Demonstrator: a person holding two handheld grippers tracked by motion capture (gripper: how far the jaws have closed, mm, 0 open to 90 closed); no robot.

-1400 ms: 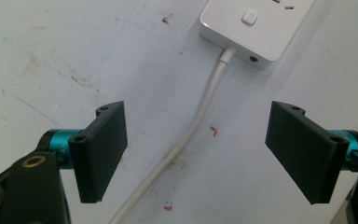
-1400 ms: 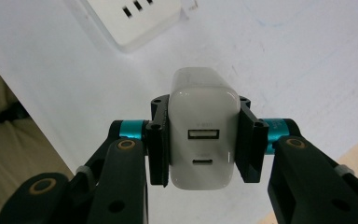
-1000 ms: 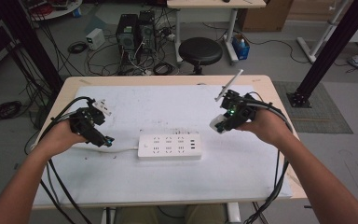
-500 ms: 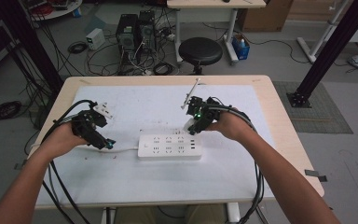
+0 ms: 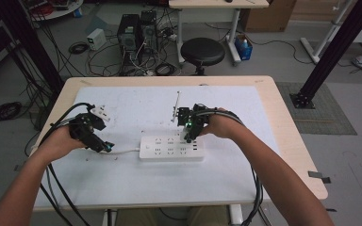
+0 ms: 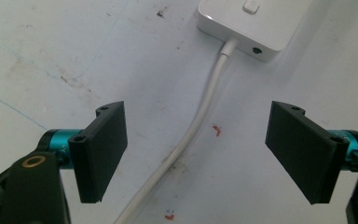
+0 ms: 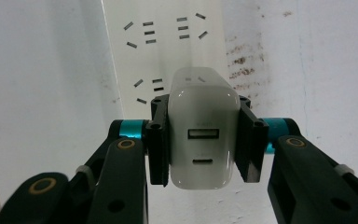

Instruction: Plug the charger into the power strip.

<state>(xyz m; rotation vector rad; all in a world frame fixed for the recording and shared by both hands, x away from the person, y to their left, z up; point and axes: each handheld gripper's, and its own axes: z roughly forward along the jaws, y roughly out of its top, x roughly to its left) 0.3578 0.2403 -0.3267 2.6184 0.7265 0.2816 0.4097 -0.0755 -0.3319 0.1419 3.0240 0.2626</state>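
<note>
- Fingers (image 7: 249,140) of the right gripper (image 7: 204,140) pinch a white charger block (image 7: 204,135) from both sides; its face with a USB port and a smaller oval port is turned toward the camera.
- Beyond the block lies the white power strip (image 7: 165,51), its socket slots visible above the block's far end.
- From the high view, the right gripper (image 5: 188,129) sits over the right part of the power strip (image 5: 169,147), at its far edge, the person's right hand (image 5: 219,126) behind it.
- Left gripper (image 6: 196,154) fingers (image 6: 100,149) are spread wide apart with nothing between them but the strip's white cable (image 6: 200,121), which runs along the worktop (image 6: 51,56) below.
- That cable enters the end of the power strip (image 6: 251,23) at the top of the left gripper view.
- In the high view the left gripper (image 5: 101,144) hovers just left of the strip, over the cable (image 5: 125,151).
- A small white adapter (image 5: 102,113) lies on the worktop (image 5: 136,188) beyond the left hand (image 5: 61,141).
</note>
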